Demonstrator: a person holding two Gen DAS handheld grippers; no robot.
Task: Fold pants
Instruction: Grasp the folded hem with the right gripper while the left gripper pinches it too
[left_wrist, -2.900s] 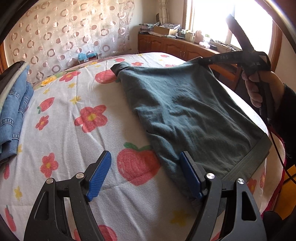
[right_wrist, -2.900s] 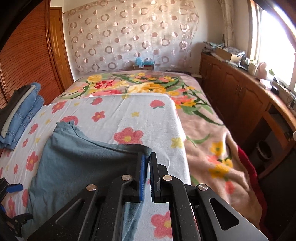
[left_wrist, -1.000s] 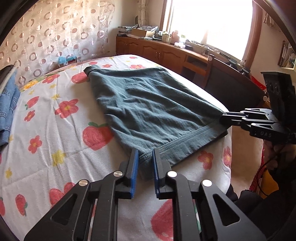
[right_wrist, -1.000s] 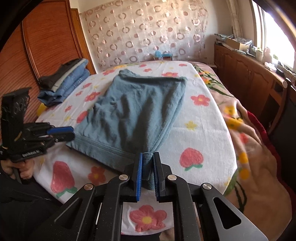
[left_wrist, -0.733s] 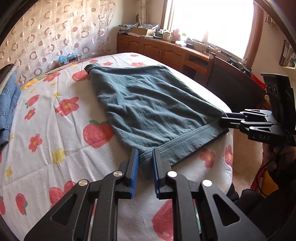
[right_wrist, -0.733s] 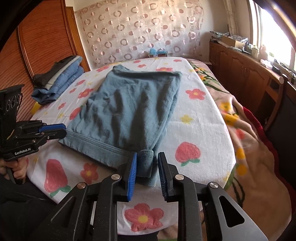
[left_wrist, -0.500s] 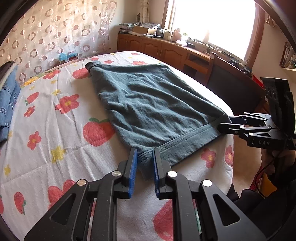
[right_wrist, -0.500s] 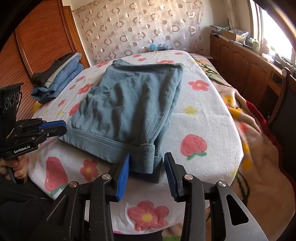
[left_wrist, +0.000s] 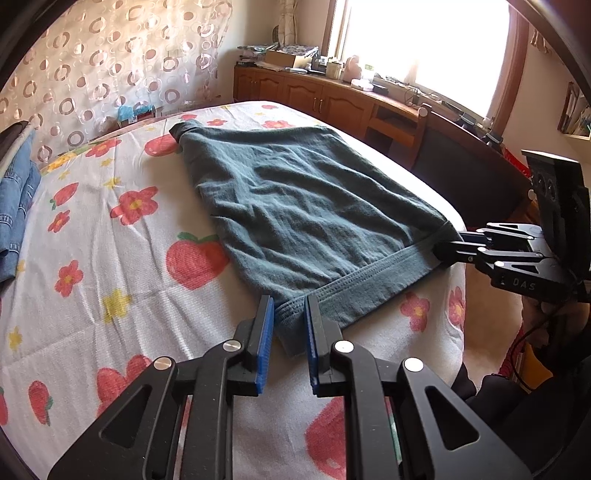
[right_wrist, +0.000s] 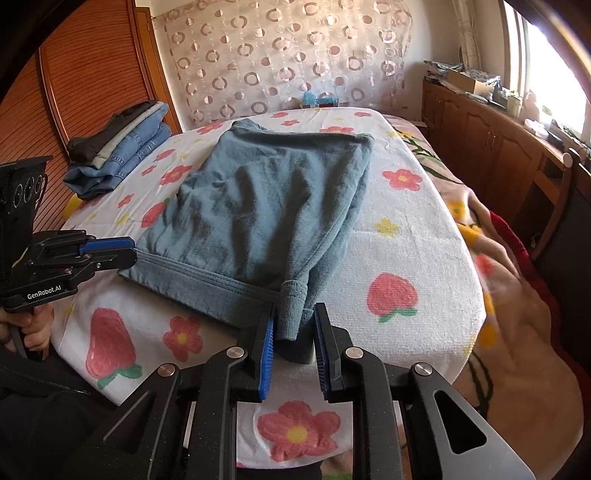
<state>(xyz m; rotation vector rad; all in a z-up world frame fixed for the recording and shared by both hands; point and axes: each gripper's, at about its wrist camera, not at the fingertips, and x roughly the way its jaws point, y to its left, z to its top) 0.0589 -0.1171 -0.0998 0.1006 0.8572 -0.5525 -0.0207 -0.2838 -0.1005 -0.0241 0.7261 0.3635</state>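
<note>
The grey-green pants (left_wrist: 306, 206) lie folded over on the flowered bed sheet (left_wrist: 110, 266), waistband at the near edge. The left hand-held gripper (left_wrist: 289, 325) stays clenched on one waistband corner; the right hand-held gripper (right_wrist: 293, 334), which opened wide half a second ago, has been closing around the other, pads not yet pressing. Folded jeans (right_wrist: 122, 155) sit by the wooden wardrobe (right_wrist: 85, 85)

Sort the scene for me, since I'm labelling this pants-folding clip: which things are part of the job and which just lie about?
Part of the job:
- teal pants, half folded
- left gripper, shut on one waistband corner
- right gripper, jaws just closing around the other corner
- bed sheet beneath

Lying about:
- stack of jeans
- cluttered sideboard
- blue item by the curtain
</note>
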